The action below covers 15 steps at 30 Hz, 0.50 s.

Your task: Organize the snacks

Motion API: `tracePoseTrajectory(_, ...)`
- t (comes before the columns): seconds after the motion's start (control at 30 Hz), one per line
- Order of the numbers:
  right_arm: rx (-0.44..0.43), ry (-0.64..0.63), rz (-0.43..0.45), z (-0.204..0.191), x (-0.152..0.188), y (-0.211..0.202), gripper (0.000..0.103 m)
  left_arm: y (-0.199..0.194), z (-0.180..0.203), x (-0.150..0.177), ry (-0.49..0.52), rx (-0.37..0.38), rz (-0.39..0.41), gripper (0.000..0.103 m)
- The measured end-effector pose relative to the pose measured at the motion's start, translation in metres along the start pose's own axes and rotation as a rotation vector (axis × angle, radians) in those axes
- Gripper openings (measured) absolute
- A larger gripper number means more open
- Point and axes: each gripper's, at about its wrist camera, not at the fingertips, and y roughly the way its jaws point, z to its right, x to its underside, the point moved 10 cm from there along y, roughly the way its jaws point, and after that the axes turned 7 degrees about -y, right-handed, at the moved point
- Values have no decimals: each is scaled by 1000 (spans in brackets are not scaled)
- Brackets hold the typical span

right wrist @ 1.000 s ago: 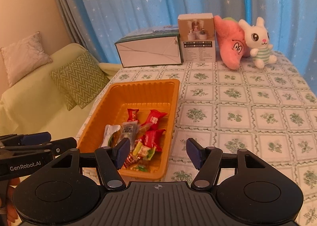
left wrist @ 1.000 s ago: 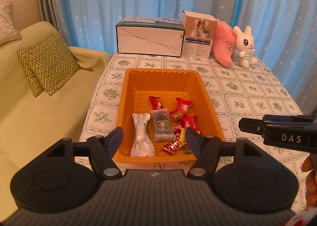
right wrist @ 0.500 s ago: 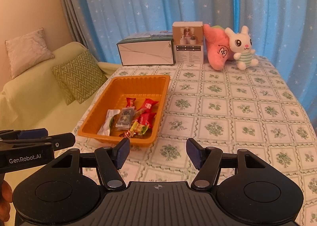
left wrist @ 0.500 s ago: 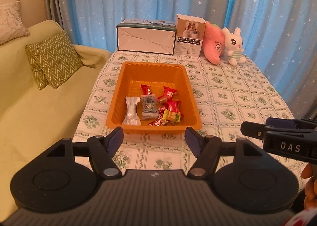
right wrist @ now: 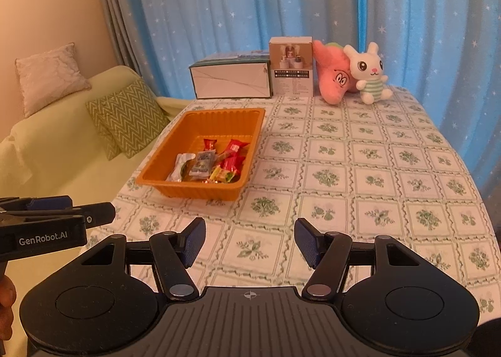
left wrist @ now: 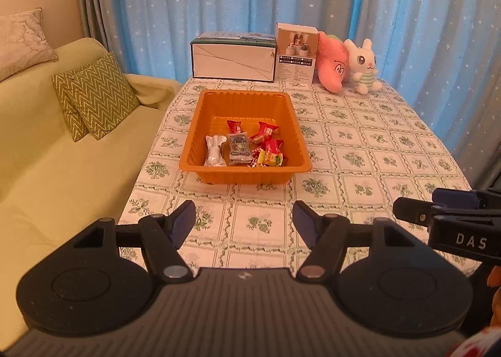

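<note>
Hovering over the near table edge, the left gripper (left wrist: 244,221) and right gripper (right wrist: 249,239) gape empty; wrapped snacks (left wrist: 250,147) lie in the orange plastic tray (left wrist: 194,137) beyond, left of centre.

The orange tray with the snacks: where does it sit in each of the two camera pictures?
Left wrist view: orange tray sits centre, straight ahead, above the claw.
Right wrist view: the tray sits left of centre, nearer the sofa side.
Shared landmark: the white bunny toy at the table's far end.
</note>
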Motion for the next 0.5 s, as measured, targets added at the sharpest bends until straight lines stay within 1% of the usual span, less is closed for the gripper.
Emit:
tracePoseTrajectory(0.23,-4,-18,-5,-7,17,-12,63,-15,2,22,-13,13,-6,66)
tracePoseTrajectory(0.5,1,-28,12,-11,16,-20,63,-26,10,20,-6,24,20,66)
